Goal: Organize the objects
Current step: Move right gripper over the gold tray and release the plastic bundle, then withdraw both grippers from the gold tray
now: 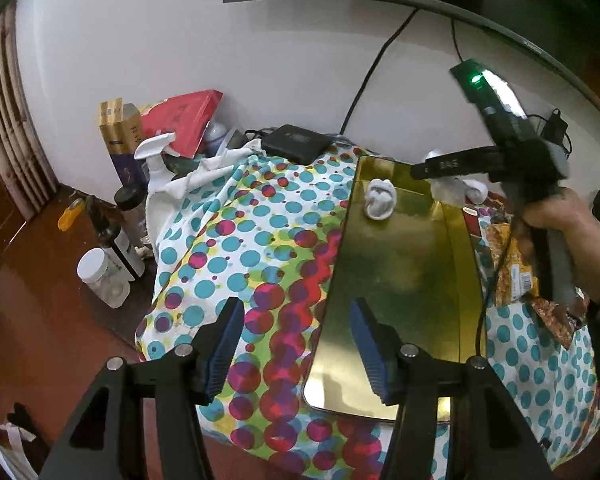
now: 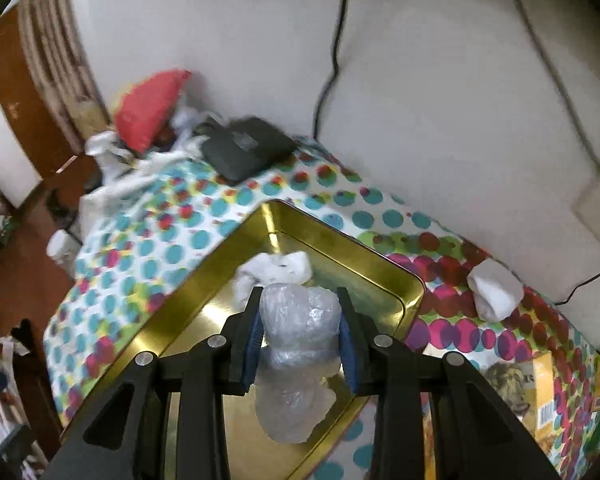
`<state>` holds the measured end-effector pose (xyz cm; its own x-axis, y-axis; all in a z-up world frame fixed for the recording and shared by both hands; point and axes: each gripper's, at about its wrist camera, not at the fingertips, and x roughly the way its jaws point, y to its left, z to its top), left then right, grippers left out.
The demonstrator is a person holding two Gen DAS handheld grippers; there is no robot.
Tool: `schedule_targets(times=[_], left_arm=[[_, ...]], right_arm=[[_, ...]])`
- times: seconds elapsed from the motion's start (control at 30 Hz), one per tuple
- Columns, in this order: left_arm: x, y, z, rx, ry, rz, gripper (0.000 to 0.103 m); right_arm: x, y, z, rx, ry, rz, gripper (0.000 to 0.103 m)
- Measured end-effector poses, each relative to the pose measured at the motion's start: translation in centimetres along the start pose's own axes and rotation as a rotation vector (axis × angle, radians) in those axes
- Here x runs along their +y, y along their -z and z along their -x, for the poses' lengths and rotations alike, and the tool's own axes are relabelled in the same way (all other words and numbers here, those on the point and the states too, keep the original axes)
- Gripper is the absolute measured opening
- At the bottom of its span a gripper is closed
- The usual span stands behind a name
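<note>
A shallow gold metal tray (image 1: 404, 280) (image 2: 204, 276) lies on the dotted cloth. A white rolled sock (image 1: 380, 199) (image 2: 276, 270) lies inside it near its far end. My right gripper (image 2: 300, 320) is shut on a crumpled clear plastic bag bundle (image 2: 298, 356) and holds it above the tray. In the left wrist view the right gripper (image 1: 444, 178) hangs over the tray's far right corner. My left gripper (image 1: 296, 320) is open and empty, low over the tray's near left edge. Another white sock roll (image 2: 494, 290) (image 1: 476, 190) lies on the cloth beyond the tray.
A black box (image 1: 296, 142) (image 2: 248, 148) and a red packet (image 1: 180, 120) (image 2: 148, 108) sit by the wall. A spray bottle (image 1: 154, 160), dark bottles (image 1: 118, 236) and a white-lidded jar (image 1: 102, 276) stand at left. Snack packets (image 1: 516, 268) (image 2: 536, 384) lie right of the tray. Cables hang down the wall.
</note>
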<state>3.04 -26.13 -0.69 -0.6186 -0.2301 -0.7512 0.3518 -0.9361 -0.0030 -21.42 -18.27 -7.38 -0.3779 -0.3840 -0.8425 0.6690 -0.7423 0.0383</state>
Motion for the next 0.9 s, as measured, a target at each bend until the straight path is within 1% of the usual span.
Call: schedule_targets(times=[0.07, 0.13, 0.2, 0.23, 0.27, 0.33, 0.43, 0.47, 0.5, 0.53, 0.57, 0.63, 0.7, 0.73, 0.83, 0.9], left_arm=[[0.2, 0.0, -0.2, 0.002, -0.005, 0.003, 0.056], [0.2, -0.1, -0.6, 0.009, 0.010, 0.011, 0.056], [0.3, -0.2, -0.9, 0.015, 0.017, 0.021, 0.056], [0.2, -0.2, -1.1, 0.021, 0.021, 0.025, 0.056], [0.1, -0.2, -1.2, 0.026, 0.022, 0.032, 0.056], [-0.2, -0.2, -1.1, 0.027, 0.037, 0.039, 0.056], [-1.2, -0.2, -0.6, 0.021, 0.060, 0.031, 0.056], [-1.6, -0.2, -0.4, 0.018, 0.070, 0.026, 0.056], [-2.0, -0.2, 0.0, 0.013, 0.082, 0.021, 0.056], [-2.8, -0.1, 0.4, 0.003, 0.100, 0.013, 0.056], [-3.4, -0.1, 0.7, -0.002, 0.113, 0.004, 0.056], [-5.0, 0.1, 1.3, -0.012, 0.140, -0.022, 0.056], [-7.1, 0.5, 2.0, -0.017, 0.172, -0.050, 0.056], [-8.3, 0.9, 2.3, -0.017, 0.191, -0.068, 0.056], [-11.4, 1.9, 3.0, -0.012, 0.220, -0.118, 0.056], [-13.3, 2.7, 3.3, -0.004, 0.245, -0.149, 0.056]], right_arm=[[-0.3, -0.2, -1.1, 0.015, 0.031, 0.010, 0.032], [-0.4, -0.4, -1.7, 0.028, 0.033, 0.017, 0.033], [-0.3, -0.5, -1.9, 0.025, 0.065, 0.032, 0.049], [-0.2, -0.5, -1.8, 0.018, 0.075, 0.038, 0.074], [-0.2, -0.4, -1.3, 0.001, 0.090, 0.042, 0.086], [-0.4, 0.2, 0.4, -0.024, 0.075, 0.045, 0.086], [-1.5, 2.5, 5.5, -0.082, 0.041, 0.031, 0.086], [-2.3, 4.0, 7.8, -0.097, 0.025, 0.021, 0.086], [-2.7, 4.9, 9.2, -0.106, 0.023, 0.016, 0.086], [-3.5, 6.3, 11.1, -0.122, 0.025, 0.006, 0.086], [-4.6, 8.5, 13.6, -0.139, 0.036, -0.008, 0.086], [-6.1, 11.4, 16.4, -0.148, 0.062, -0.034, 0.086], [-8.2, 15.7, 19.4, -0.152, 0.105, -0.080, 0.086], [-8.9, 17.0, 20.1, -0.149, 0.113, -0.096, 0.086], [-11.7, 22.8, 22.2, -0.128, 0.146, -0.187, 0.086], [-12.7, 25.4, 22.9, -0.125, 0.155, -0.221, 0.086]])
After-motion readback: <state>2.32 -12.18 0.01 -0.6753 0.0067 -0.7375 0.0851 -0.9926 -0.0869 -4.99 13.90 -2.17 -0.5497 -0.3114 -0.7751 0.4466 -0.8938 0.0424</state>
